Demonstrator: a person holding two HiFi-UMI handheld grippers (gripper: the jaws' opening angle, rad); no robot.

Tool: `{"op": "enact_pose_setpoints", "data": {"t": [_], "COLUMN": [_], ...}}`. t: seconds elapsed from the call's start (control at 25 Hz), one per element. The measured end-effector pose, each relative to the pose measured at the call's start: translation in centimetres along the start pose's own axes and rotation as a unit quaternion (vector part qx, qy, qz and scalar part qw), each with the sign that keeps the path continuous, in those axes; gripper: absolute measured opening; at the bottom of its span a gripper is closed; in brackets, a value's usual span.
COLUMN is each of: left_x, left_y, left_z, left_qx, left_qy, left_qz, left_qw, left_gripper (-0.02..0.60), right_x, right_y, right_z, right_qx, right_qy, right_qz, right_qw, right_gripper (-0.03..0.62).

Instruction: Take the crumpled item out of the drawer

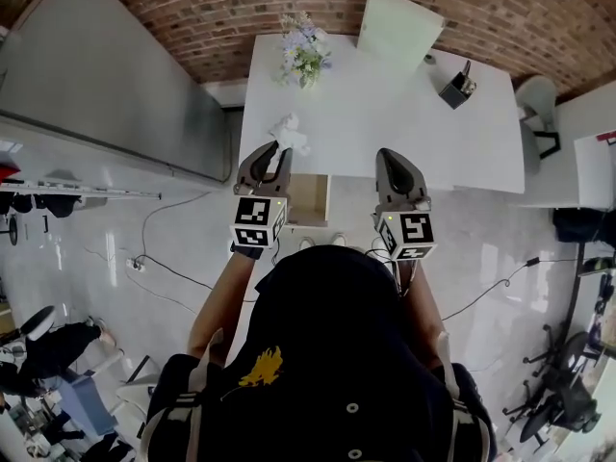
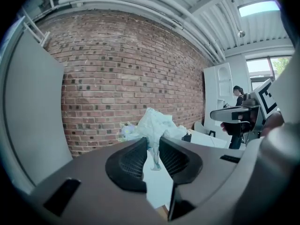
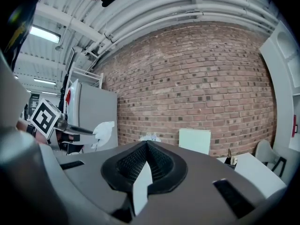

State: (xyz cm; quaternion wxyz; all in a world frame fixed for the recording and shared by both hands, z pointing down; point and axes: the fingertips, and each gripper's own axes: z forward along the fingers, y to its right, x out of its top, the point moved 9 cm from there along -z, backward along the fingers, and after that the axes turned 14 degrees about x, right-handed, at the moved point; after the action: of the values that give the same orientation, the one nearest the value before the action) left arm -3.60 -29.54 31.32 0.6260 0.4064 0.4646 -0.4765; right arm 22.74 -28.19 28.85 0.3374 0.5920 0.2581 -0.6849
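Observation:
The crumpled white paper (image 1: 289, 133) is pinched at the tips of my left gripper (image 1: 277, 150), above the near left part of the white table (image 1: 462, 142). In the left gripper view the paper wad (image 2: 157, 123) bulges past the jaws, and a thin tail hangs down between them at my left gripper (image 2: 153, 142). Just below, the wooden drawer (image 1: 308, 198) stands pulled out from the table's front edge. My right gripper (image 1: 397, 154) hovers over the table edge to the right, shut with nothing in it. Its tips meet in the right gripper view (image 3: 147, 144), where the held paper (image 3: 104, 131) shows at the left.
A bunch of pale flowers (image 1: 304, 51) stands at the table's back left. A black pen holder (image 1: 457, 87) sits at the back right, a white chair back (image 1: 397, 27) behind. A grey cabinet (image 1: 106, 75) lies left, and cables (image 1: 164, 258) run over the floor.

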Motion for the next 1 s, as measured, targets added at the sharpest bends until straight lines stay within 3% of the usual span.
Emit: {"op": "enact_pose_setpoints", "data": {"t": [0.32, 0.64, 1.0], "left_x": [1.8, 3.4, 4.9], "left_y": [0.2, 1.6, -0.3], "left_z": [-0.3, -2.0, -3.5], "left_qx": [-0.012, -0.023, -0.007], "left_qy": [0.021, 0.048, 0.066], "left_qz": [0.002, 0.095, 0.095], "left_qw": [0.9997, 0.9940, 0.9933], "left_gripper": [0.089, 0.086, 0.086], "right_x": [0.2, -0.1, -0.4], "right_y": [-0.3, -1.3, -2.4], "right_z": [-0.6, -1.4, -1.0], "right_qx": [-0.008, -0.006, 0.005], "right_qy": [0.002, -0.003, -0.011], "right_qz": [-0.003, 0.004, 0.007], "right_qw": [1.000, 1.000, 1.000], "right_gripper": [0.026, 0.026, 0.026]}}
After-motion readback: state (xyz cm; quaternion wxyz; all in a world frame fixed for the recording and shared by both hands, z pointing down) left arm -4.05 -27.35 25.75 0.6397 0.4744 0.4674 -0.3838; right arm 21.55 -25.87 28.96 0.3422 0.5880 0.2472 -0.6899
